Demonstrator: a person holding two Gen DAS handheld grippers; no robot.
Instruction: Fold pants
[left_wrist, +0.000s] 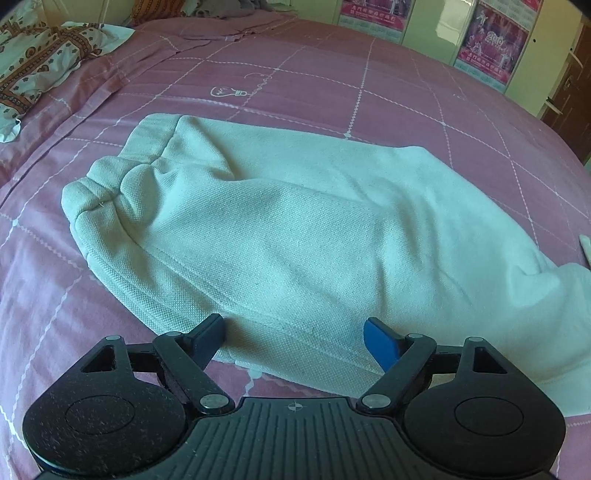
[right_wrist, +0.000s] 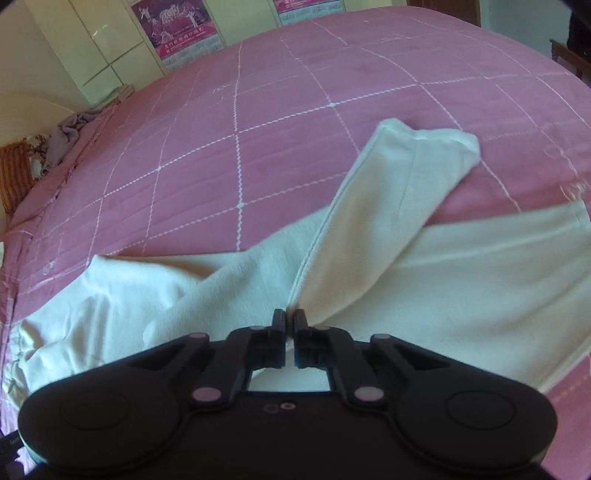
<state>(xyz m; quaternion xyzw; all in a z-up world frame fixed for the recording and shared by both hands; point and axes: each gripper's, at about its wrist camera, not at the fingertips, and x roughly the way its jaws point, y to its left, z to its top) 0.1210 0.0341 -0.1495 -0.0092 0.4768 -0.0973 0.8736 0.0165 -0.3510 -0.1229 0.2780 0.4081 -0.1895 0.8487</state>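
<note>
Pink quilted bed cover (left_wrist: 332, 74) with thin white crossing lines, spread wide and flat under everything. Cream cupboard doors (right_wrist: 103, 48) standing past the far edge, with pink posters (right_wrist: 177, 33) stuck on them. Patterned cream and brown cloth (left_wrist: 40, 62) bunched up in the far corner of the left view. Small grey cloth heap (right_wrist: 70, 136) lying at the far left edge in the right view.

Pale cream knit pants (left_wrist: 295, 221) lying on the cover, close in front of both cameras. Gathered waistband end (left_wrist: 96, 195) puckered at the left in the left view, resting on the cover. One pant leg (right_wrist: 399, 192) lifted and stretched away from the camera in the right view, its hem end hanging over the pink. Other leg (right_wrist: 480, 280) lying flat across the cover below it, out to the right.

Black left gripper (left_wrist: 294, 339) with blue pads, spread wide just over the near edge of the pants, nothing pinched between the pads. Black right gripper (right_wrist: 290, 321) squeezed tight, with the long edge of the lifted leg running right down into the tips, so pinching that cream cloth.
</note>
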